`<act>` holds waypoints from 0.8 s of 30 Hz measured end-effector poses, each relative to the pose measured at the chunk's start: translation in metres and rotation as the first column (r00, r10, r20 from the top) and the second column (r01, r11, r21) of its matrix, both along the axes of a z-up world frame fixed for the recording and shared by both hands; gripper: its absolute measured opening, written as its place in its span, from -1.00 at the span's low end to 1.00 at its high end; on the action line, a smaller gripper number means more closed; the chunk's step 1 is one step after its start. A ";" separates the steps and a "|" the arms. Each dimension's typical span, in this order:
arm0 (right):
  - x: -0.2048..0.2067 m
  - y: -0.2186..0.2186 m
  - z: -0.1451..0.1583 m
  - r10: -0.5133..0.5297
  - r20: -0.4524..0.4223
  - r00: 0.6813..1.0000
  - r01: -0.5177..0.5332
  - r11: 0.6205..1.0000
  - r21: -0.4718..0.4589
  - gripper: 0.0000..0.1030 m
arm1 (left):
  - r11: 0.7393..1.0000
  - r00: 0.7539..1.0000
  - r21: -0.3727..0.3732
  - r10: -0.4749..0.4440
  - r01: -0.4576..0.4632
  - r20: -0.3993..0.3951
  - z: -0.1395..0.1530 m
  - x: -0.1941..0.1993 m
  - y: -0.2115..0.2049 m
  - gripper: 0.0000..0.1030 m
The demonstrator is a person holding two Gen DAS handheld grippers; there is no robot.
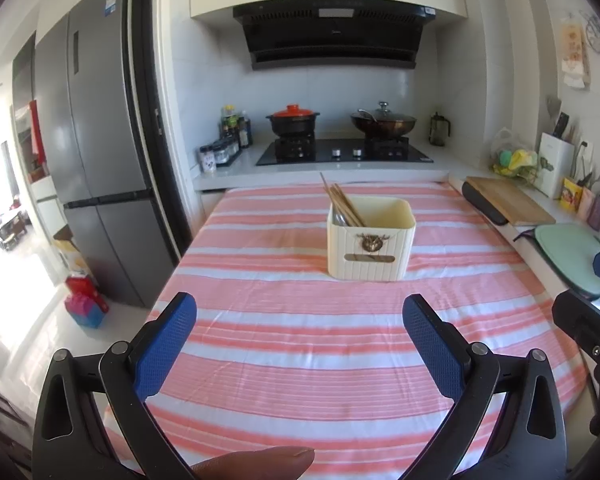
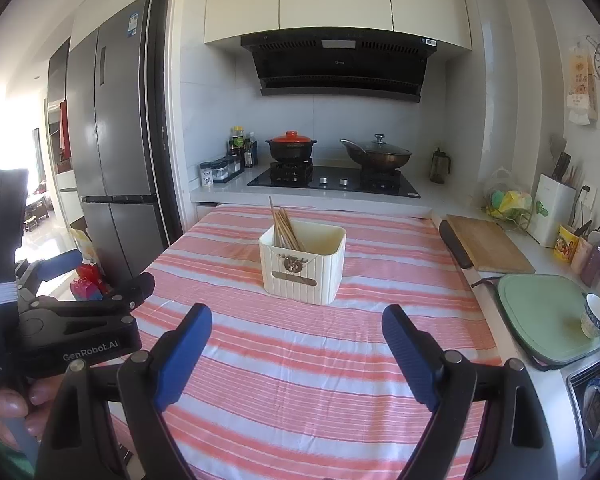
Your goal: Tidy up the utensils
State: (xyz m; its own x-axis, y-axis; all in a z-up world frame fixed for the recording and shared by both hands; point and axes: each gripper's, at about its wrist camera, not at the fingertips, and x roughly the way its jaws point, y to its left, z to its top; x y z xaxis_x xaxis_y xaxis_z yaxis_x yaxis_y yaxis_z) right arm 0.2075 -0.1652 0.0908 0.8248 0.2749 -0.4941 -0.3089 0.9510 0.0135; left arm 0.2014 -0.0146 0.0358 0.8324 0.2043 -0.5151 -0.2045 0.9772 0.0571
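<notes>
1. Far left in both views stands a tall grey fridge (image 1: 96, 152), with bright daylight spilling over the floor beside it in the lower left of the frame

2. Low in the left wrist view, the left gripper (image 1: 300, 312) hovers above the cloth with its blue pads spread wide and nothing between them; a fingertip (image 1: 260, 462) shows at the bottom edge, likely resting on the handle

3. Centre frame, a cream utensil holder (image 1: 370, 240) sits upright on the striped tablecloth (image 1: 300, 360), well apart from both grippers; the chopsticks (image 1: 340, 200) stand bundled in its left compartment, leaning to the upper left, which probably keeps them sorted from whatever belongs in the seemingly empty right side

4. No loose utensils lie on the cloth in either view, so the sorting looks either done or not begun

5. In the right wrist view the right gripper (image 2: 296, 328) is likewise wide and empty, aimed at the holder; the other tool's black body fills the left edge

6. Behind the table, a hob carries a red-lidded pot (image 1: 293, 119) and a wok (image 1: 382, 122) under a black hood

7. At right, a wooden board (image 2: 488, 244), a green mat (image 2: 540, 316) with a small cup (image 2: 596, 316), and a knife block (image 2: 552, 208) line the counter
</notes>
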 end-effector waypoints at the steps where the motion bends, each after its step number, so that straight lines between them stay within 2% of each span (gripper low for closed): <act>1: 0.000 0.000 0.000 0.001 0.001 1.000 -0.001 1.000 0.000 0.72 | 1.000 1.000 0.000 -0.001 0.001 0.001 0.000 0.000 0.000 0.99; 24: -0.001 0.004 -0.001 0.004 -0.003 1.000 -0.004 1.000 -0.003 0.72 | 1.000 1.000 -0.003 -0.003 0.003 -0.005 -0.002 0.001 -0.003 0.99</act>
State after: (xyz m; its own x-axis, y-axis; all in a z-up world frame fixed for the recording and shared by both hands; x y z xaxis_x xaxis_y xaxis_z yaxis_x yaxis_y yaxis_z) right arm 0.2065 -0.1615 0.0901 0.8220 0.2768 -0.4978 -0.3128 0.9498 0.0116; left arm 0.2028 -0.0172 0.0334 0.8303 0.1999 -0.5202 -0.2009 0.9781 0.0552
